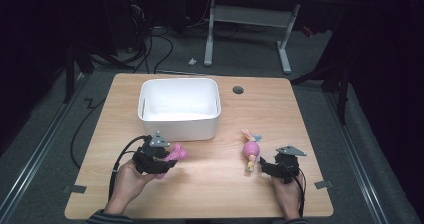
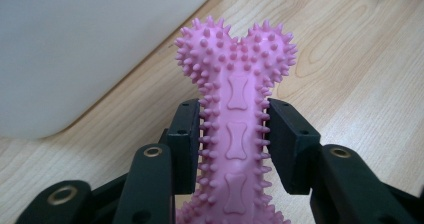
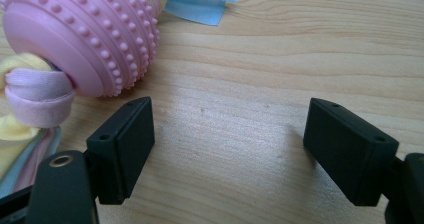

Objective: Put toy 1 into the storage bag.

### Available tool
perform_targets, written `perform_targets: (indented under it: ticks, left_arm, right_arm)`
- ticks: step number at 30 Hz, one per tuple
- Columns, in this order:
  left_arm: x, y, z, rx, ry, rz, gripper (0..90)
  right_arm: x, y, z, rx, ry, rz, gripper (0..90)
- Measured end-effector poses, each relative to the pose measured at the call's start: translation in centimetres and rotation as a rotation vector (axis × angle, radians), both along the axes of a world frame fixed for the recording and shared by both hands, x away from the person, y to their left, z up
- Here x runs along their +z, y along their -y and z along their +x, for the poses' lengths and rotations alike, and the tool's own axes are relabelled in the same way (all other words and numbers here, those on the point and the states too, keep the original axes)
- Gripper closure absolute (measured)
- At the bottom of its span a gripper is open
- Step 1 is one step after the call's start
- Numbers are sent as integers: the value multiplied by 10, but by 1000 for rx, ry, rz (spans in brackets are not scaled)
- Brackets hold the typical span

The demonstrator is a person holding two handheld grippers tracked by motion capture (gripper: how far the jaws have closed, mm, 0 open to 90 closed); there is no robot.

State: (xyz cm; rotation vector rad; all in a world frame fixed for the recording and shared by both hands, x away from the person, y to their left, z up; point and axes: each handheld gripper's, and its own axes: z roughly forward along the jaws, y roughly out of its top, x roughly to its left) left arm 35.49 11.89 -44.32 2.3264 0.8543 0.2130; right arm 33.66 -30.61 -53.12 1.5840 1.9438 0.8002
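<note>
Pink spiked bone toy (image 1: 176, 154) is seen in the high view clamped in the left gripper (image 1: 167, 160), at about 7 o'clock from the white bin (image 1: 179, 129) and just in front of its near wall. The right gripper (image 1: 266, 165) rests at 5 o'clock of the pink ball rope toy (image 1: 250, 150).

In the left gripper view, the bone toy (image 2: 236, 129) is pinched across its shaft by both jaws, with the bin wall (image 2: 85, 44) at 10 o'clock. The carrying step is judged to be in hand; a lift over the rim and a release are called for next.

In the right gripper view, the jaws stand wide apart over bare table (image 3: 280, 59), with the ball rope toy (image 3: 85, 34) at 11 o'clock, ungripped.

No writing or brand can be read.
</note>
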Motion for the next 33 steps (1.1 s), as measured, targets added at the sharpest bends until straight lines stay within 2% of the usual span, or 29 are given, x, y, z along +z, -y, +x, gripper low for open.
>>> perform_targets:
  ticks: [7,17,23,28,33]
  left_arm:
    - [8,-5,0,12,-9,-18,588]
    - [33,-6,3,9,1,-34,589]
    - [37,-1,7,-15,-9,-7,588]
    - [39,3,11,-27,-14,-4,588]
    - [48,5,15,-30,-6,-7,588]
  right_arm:
    - [0,0,0,-1,0,1,203]
    - [0,0,0,3,-3,1,203]
    - [0,0,0,14,-1,-3,203]
    - [0,0,0,16,2,-1,204]
    - [0,-1,0,16,0,1,204]
